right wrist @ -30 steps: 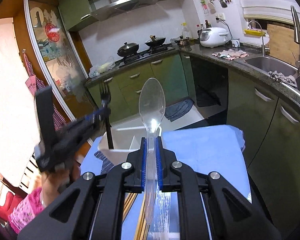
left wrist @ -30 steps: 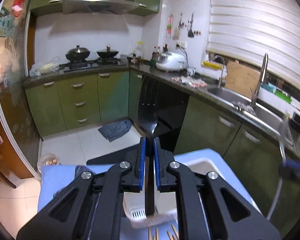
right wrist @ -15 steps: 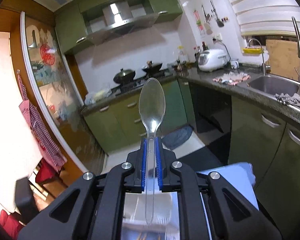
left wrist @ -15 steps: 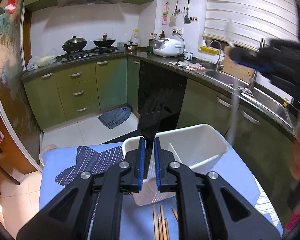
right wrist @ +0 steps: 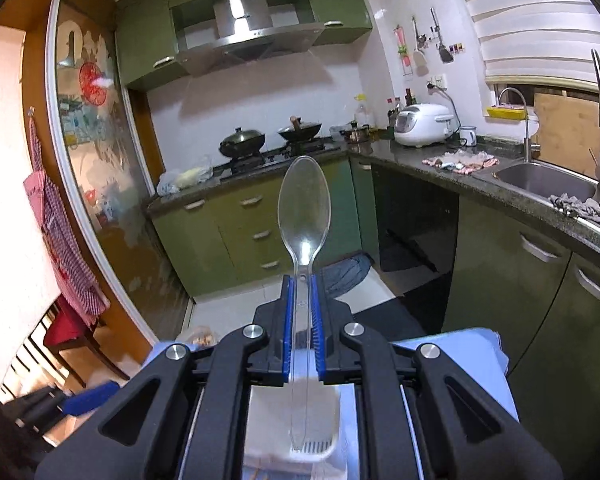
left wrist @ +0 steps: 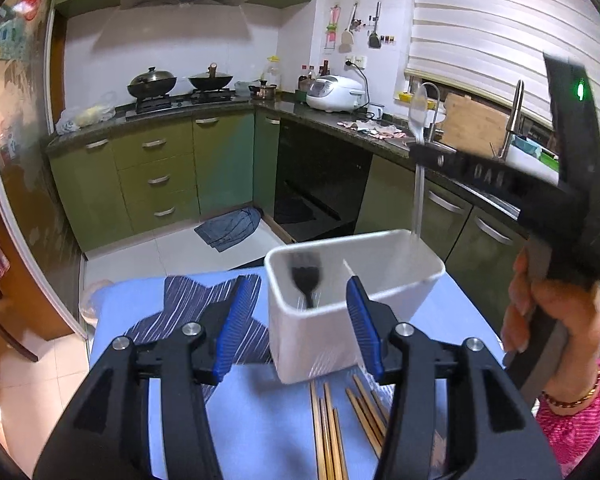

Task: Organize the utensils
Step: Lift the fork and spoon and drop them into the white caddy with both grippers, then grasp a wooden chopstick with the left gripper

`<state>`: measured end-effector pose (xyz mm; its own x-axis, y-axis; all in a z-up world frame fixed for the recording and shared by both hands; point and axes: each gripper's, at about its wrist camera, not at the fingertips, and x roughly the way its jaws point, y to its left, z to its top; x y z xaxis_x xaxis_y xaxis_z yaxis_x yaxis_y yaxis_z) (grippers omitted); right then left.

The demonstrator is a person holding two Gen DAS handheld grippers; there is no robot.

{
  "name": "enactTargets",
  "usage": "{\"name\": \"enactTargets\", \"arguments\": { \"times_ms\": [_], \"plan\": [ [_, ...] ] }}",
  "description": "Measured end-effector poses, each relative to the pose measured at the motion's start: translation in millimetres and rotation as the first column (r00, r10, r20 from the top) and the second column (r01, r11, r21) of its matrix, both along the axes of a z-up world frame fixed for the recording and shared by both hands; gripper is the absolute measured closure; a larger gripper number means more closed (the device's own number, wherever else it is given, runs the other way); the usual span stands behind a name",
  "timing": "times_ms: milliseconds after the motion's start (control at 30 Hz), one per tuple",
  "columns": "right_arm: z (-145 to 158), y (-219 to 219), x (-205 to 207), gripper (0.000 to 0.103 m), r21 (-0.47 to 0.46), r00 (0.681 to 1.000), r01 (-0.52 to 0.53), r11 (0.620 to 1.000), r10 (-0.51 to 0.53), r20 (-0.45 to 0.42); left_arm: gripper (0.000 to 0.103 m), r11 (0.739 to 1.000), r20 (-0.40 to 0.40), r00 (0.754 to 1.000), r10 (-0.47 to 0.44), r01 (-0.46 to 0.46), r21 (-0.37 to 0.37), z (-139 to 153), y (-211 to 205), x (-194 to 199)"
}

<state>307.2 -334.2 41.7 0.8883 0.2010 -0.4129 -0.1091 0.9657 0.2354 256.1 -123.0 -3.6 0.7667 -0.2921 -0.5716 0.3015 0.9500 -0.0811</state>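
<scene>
Left wrist: left hand-held gripper (left wrist: 296, 328) has just opened, jaws wide and empty; black fork (left wrist: 307, 280) now dropped into the white utensil caddy (left wrist: 340, 312), left compartment. Fork done. Chopsticks (left wrist: 332, 432) remain on the table (left wrist: 260, 420).
Right wrist: right hand-held gripper (right wrist: 302, 322) clamps clear plastic spoon (right wrist: 303, 224), now over the caddy, next for release.

Left gripper (left wrist: 296, 326): black linkage arms with cut-out slots, silver round screws at the pivots, blue ribbed pads lining both fingers. Right gripper (right wrist: 303, 324): same build, black body with faint lettering and a green indicator light. Right hand (left wrist: 556, 316): pink patterned sleeve, gold bracelet at the wrist.
</scene>
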Motion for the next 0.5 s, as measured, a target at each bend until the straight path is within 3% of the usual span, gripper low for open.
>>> {"name": "enactTargets", "arguments": {
  "times_ms": [167,267,367,467,500],
  "plan": [
    [-19,4,-21,0.093,-0.046,1.000,-0.025,0.999,0.025,-0.008,0.045,1.000,-0.017,1.000,0.008,-0.008,-0.008,-4,12,-23],
    [-26,6,-30,0.093,-0.065,0.999,-0.040,0.997,0.039,-0.025,0.044,1.000,-0.013,1.000,-0.005,0.005,0.025,-5,14,-37],
    [-29,7,-43,0.084,-0.075,0.998,-0.056,0.996,0.054,-0.024,0.044,0.999,-0.031,0.999,-0.018,0.019,0.034,-8,16,-43],
    [-26,8,-62,0.082,-0.100,0.999,-0.053,0.994,0.053,-0.004,0.044,0.998,-0.079,0.996,-0.031,0.035,0.043,-17,16,-53],
    [-23,6,-69,0.076,-0.105,0.999,-0.048,0.993,0.048,0.003,0.044,0.998,-0.096,0.995,-0.035,0.039,0.042,-20,16,-54]
  ]
}}
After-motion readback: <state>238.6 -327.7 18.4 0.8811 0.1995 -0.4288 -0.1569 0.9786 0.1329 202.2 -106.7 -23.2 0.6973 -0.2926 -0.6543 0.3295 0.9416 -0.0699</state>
